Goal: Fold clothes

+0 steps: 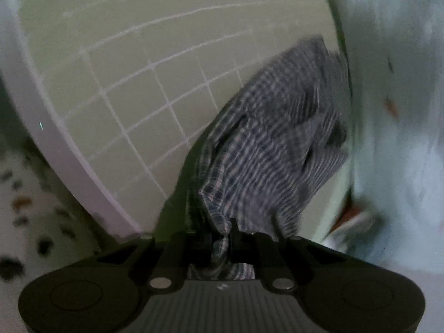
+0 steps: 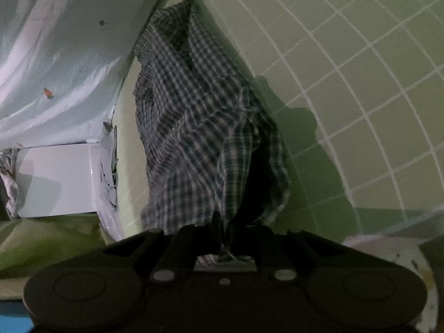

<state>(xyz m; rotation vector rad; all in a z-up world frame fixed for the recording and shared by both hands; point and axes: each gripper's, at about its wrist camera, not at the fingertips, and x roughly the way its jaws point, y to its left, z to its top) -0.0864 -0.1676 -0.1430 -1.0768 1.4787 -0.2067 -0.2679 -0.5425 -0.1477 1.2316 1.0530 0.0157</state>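
**Both grippers clamp the checked garment above the green grid mat**

The left gripper (image 1: 222, 236) is closed on a bunched edge of the checked garment (image 1: 272, 138); the cloth is pinched between its two black fingers and a small piece comes out behind them, toward the camera. From this pinch the garment hangs and spreads away over the green grid mat (image 1: 125, 69), in loose folds. The left view is blurred, so the fine details of the cloth are not clear.

The right gripper (image 2: 226, 233) is also closed on the checked garment (image 2: 194, 105). A narrow gathered part of the fabric passes between its fingers, and the rest goes forward over the green grid mat (image 2: 347, 55). The garment is crumpled, with a deep dark fold near the right gripper, and it throws a shadow on the mat beside it.

At the edge of the mat, beside the far part of the garment, there is a pale sheet with small orange prints (image 2: 55, 69); the left view shows it also, at the right side (image 1: 394, 111). Below this sheet, next to the mat edge, stands a white box (image 2: 55, 177). On the other side of the mat, in the left view, a speckled floor (image 1: 25, 208) is seen under the mat's white border.
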